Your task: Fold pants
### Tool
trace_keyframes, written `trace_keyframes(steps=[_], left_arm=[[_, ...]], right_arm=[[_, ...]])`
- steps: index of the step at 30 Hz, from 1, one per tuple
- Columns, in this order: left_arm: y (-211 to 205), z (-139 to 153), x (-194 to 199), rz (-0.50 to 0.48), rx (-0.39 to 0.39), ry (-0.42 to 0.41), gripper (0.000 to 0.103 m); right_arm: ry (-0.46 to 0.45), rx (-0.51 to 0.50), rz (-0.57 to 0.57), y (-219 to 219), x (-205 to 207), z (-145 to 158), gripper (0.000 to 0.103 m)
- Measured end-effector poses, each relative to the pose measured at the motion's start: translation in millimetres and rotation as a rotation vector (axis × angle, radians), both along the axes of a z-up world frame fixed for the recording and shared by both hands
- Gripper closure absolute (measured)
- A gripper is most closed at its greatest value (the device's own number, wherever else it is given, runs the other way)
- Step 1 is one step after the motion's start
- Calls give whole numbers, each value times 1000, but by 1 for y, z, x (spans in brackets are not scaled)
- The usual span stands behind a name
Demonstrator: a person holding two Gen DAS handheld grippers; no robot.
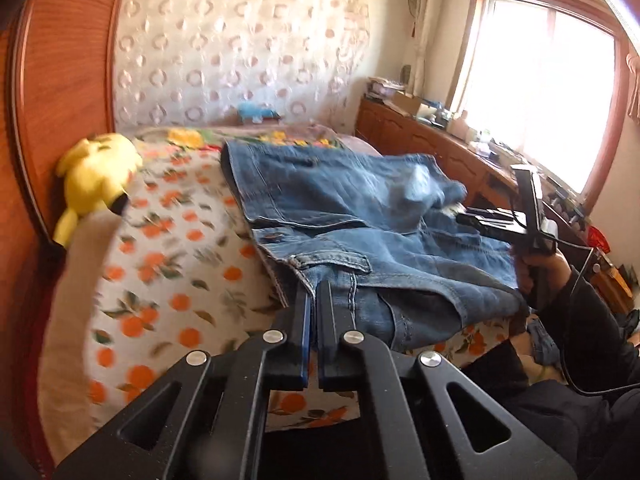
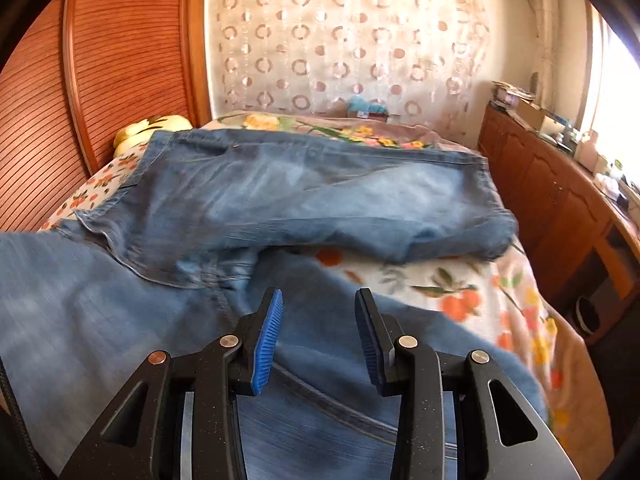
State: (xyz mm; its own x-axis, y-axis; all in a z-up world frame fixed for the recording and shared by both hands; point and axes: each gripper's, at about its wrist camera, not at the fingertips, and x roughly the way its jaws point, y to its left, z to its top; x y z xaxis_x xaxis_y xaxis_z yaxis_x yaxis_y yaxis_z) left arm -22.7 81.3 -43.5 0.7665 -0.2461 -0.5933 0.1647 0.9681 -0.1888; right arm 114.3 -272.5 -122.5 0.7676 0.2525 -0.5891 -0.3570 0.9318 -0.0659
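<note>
While seemingly pinched, jeans [image 1: 360, 216] on bed [image 1: 168, 240].

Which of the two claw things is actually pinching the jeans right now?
The left gripper: its fingers are pressed together on the jeans edge. The right gripper hangs wide open above the denim.

The pants [image 2: 304, 200] are blue denim, faded paler in patches. Beneath them the bedsheet [image 1: 168, 280] is white, printed with orange fruit and green leaves. A plush toy [image 1: 96, 172] is bright yellow with a black tip. The headboard [image 2: 120, 60] is reddish-brown wood — ribbed. The curtain [image 1: 240, 48] is pale with pinkish rings. The right gripper [image 2: 319, 300] is black, its pads [image 2: 266, 344] blue.
</note>
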Motion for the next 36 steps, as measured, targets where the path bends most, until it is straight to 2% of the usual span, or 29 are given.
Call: trace_keyframes(steps=[3,9,13,15,17,18,20,22,32,36], left_arm=[[5,-3,2,25,45,33,100],[8,-26,4,53,60,107,97],[12,-22,5,72,73,93,85],[14,-19,8,77,73,81,75],[12,-16,11,76,80,65,53],[11,-14,13,72,82,60,51],[6,-12,22,63,97,55,37],[-3,-8,32,47,116,43,30],[-62,22,98,-77,137,-33,29],[-91,26,130,-131,156,-66,29]], right_arm=[[14,10,-28,-16,-3,-2,61],[30,7,-91,-48,-16,-10,61],[43,38,-150,-80,-30,-13,61],[46,51,-180,-94,-38,-14,61],[49,63,-207,-106,-46,-17,61],[50,67,-216,-111,-48,-18,61],[54,69,-234,-119,-55,-19,61],[55,70,-246,-123,-60,-17,61],[63,79,-274,-133,-66,-19,61],[70,100,-281,-139,-68,-19,61]])
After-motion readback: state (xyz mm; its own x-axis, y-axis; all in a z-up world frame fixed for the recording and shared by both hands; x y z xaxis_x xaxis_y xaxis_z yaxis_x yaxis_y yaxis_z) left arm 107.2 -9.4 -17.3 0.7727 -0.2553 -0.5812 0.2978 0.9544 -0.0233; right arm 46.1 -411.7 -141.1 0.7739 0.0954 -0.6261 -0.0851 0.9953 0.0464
